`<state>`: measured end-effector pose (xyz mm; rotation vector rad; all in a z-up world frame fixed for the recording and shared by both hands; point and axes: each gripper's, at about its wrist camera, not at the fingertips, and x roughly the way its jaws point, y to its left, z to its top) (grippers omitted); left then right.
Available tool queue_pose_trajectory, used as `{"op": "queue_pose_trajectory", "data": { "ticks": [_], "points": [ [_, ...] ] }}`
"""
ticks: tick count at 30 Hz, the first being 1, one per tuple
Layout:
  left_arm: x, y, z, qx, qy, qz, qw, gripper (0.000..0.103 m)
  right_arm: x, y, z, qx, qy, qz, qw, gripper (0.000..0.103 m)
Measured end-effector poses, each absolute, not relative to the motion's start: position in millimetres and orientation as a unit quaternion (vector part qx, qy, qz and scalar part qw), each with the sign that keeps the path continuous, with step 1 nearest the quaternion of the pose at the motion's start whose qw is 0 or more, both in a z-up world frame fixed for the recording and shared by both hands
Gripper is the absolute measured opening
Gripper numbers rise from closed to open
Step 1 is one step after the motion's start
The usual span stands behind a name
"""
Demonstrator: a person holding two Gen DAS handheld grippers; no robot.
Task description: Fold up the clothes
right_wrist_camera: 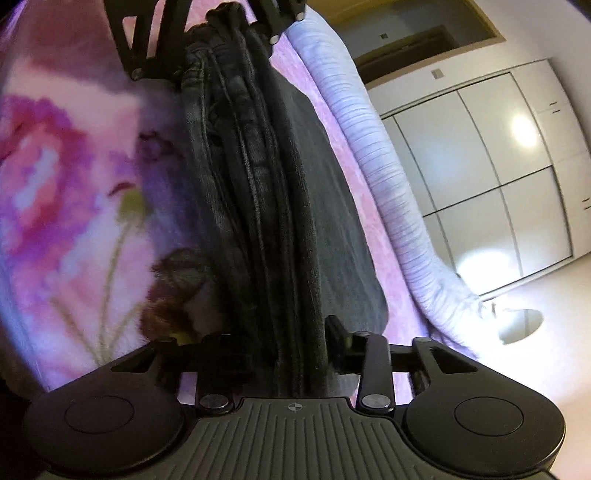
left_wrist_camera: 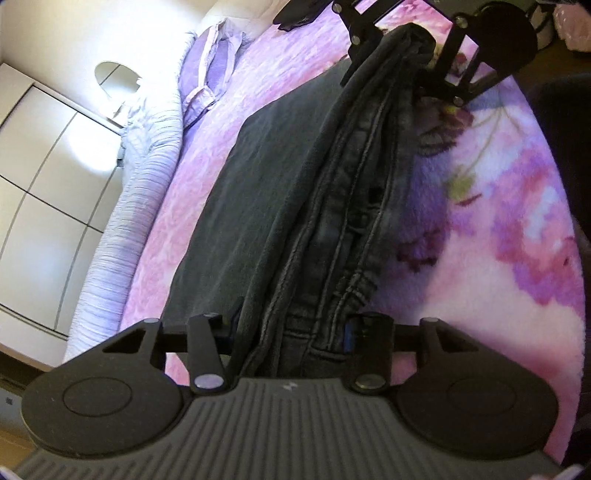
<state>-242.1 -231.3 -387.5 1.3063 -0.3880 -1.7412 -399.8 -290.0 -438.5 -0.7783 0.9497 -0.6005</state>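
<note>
Spanning both grippers' fingers: jeans

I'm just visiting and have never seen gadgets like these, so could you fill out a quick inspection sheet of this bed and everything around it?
Surface: floral pink and purple blanket on a bed.
Job's things: dark grey jeans, bunched lengthwise and stretched between the two grippers.
Clutter: lilac garment further along the bed; dark item at the far edge, unclear.
Grippers: left gripper shut on the waistband end; right gripper shut on the other end.
Cables: nothing seen.
Surroundings: striped bedding edge, white wardrobe doors, a doorway.
</note>
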Motion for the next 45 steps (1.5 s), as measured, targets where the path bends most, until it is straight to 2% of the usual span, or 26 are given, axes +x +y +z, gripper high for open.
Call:
{"op": "queue_pose_trajectory", "data": {
  "ticks": [4, 8, 13, 18, 23, 27, 37, 45],
  "points": [
    [-231, -240, -376, 0.528, -0.144, -0.727, 0.415, 0.037, -401, -305, -415, -0.314, 0.437, -0.255, 0.804, 0.027],
    [-221, -265, -342, 0.534, -0.103, -0.735, 0.404, 0.033, -391, -326, -375, -0.248, 0.454, -0.231, 0.824, 0.024],
    [-226, -287, -254, 0.554, -0.060, -0.736, 0.385, 0.033, -386, -338, -295, -0.213, 0.481, -0.197, 0.827, 0.022],
    [-263, -288, -161, 0.570, -0.046, -0.742, 0.351, 0.033, -426, -316, -196, -0.184, 0.511, -0.164, 0.824, 0.022],
    [-318, -295, -105, 0.558, -0.053, -0.763, 0.323, 0.033, -495, -302, -123, -0.161, 0.532, -0.163, 0.815, 0.022],
    [-364, -323, -79, 0.532, -0.083, -0.787, 0.301, 0.033, -540, -309, -89, -0.145, 0.546, -0.214, 0.797, 0.022],
    [-503, -423, -50, 0.457, -0.215, -0.835, 0.218, 0.033, -656, -355, -37, -0.131, 0.573, -0.378, 0.715, 0.022],
    [-649, -548, -60, 0.458, -0.254, -0.828, 0.202, 0.033, -782, -465, -37, -0.134, 0.570, -0.411, 0.699, 0.022]
  ]
}}
